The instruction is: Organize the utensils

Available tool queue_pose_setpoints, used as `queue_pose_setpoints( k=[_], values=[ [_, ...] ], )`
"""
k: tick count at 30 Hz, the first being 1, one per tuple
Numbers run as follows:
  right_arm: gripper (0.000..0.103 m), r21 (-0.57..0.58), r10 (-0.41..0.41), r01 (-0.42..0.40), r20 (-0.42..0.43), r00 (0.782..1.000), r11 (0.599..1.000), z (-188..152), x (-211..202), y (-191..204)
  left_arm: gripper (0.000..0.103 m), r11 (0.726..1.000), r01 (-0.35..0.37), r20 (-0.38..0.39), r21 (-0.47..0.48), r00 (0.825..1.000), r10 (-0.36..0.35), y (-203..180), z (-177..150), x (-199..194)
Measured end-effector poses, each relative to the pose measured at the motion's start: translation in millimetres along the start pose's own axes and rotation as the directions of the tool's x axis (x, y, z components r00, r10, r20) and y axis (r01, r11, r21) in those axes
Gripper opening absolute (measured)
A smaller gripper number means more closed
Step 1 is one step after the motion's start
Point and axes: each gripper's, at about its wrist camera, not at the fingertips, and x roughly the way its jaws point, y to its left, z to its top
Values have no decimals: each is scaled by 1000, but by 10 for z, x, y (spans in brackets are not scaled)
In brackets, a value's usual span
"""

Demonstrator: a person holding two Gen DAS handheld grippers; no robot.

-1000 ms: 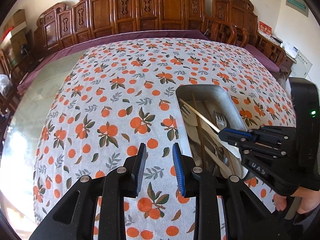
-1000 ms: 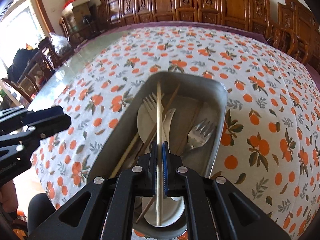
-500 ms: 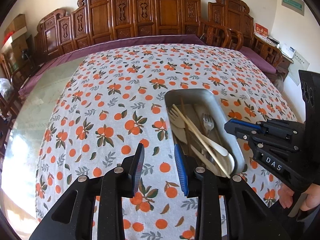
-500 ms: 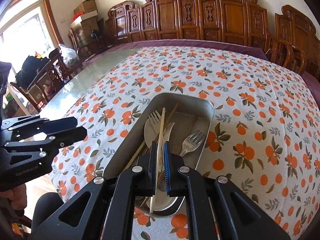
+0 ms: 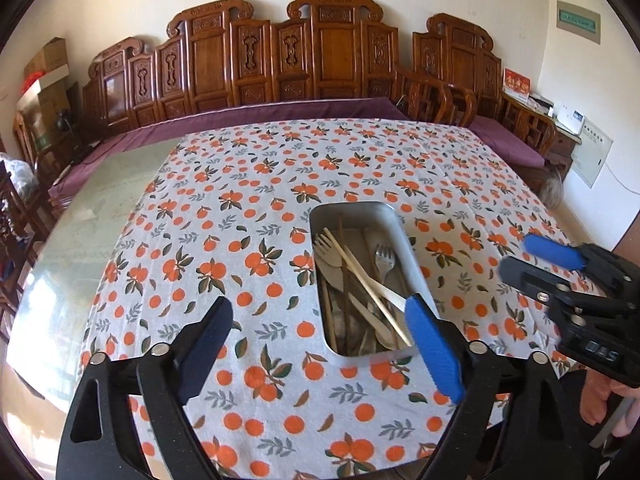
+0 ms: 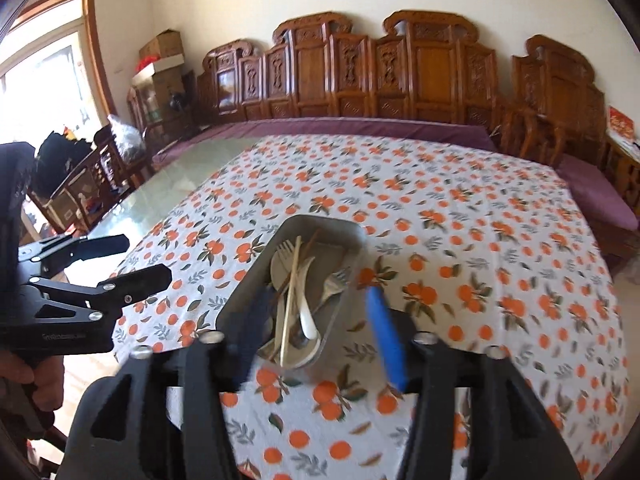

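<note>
A metal tray (image 5: 352, 208) (image 6: 320, 220) sits on the orange-print tablecloth and holds forks (image 5: 386, 258) (image 6: 332, 284), a white spoon (image 6: 306, 320), dark chopsticks and a pale chopstick (image 5: 364, 280) (image 6: 290, 304). The pale chopstick lies loose across the other utensils. My right gripper (image 6: 316, 296) (image 5: 520, 256) hovers above and behind the tray's near end. Its jaws are opening and nothing is gripped between them. My left gripper (image 5: 320, 312) (image 6: 144, 258) hangs over the cloth left of the tray, jaws also opening and empty.
The tablecloth (image 5: 240, 208) covers most of a glass-topped table (image 5: 92, 216), with bare glass at the left. Carved wooden chairs (image 5: 336, 52) line the far side behind a purple cloth edge. A person's hand (image 5: 600, 408) (image 6: 40, 380) holds each gripper handle.
The right gripper let go of the pale chopstick, which now lies in the tray. Both grippers spread their jaws wide and drew up and back from the tray.
</note>
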Motion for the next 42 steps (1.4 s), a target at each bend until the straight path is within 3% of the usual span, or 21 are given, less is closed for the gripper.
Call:
queue_pose_setpoints(
  k=[3, 6, 13, 18, 24, 42],
  values=[
    [91, 12, -40, 40, 42, 998, 999, -65, -286, -52, 93, 1000, -1, 23, -2, 1000, 1, -81, -68, -137],
    [100, 17, -79, 78, 86, 993, 997, -106, -543, -83, 95, 1000, -3, 53, -8, 999, 4, -158, -123, -316],
    [100, 48, -124, 117, 176, 977, 992, -118, -1101, -148, 95, 1000, -6, 135, 4, 991, 6, -395, -98, -766],
    [100, 63, -126, 113, 271, 954, 992, -117, -1536, -152, 95, 1000, -12, 200, 10, 980, 10, -549, -38, -1096],
    [100, 67, -177, 164, 330, 927, 984, -126, -1859, -166, 95, 1000, -25, 241, 11, 970, 22, -660, -21, -1338],
    [100, 69, -192, 179, 346, 919, 981, -126, -1973, -186, 95, 1000, -12, 300, 3, 954, 11, -710, -55, -1540]
  ],
)
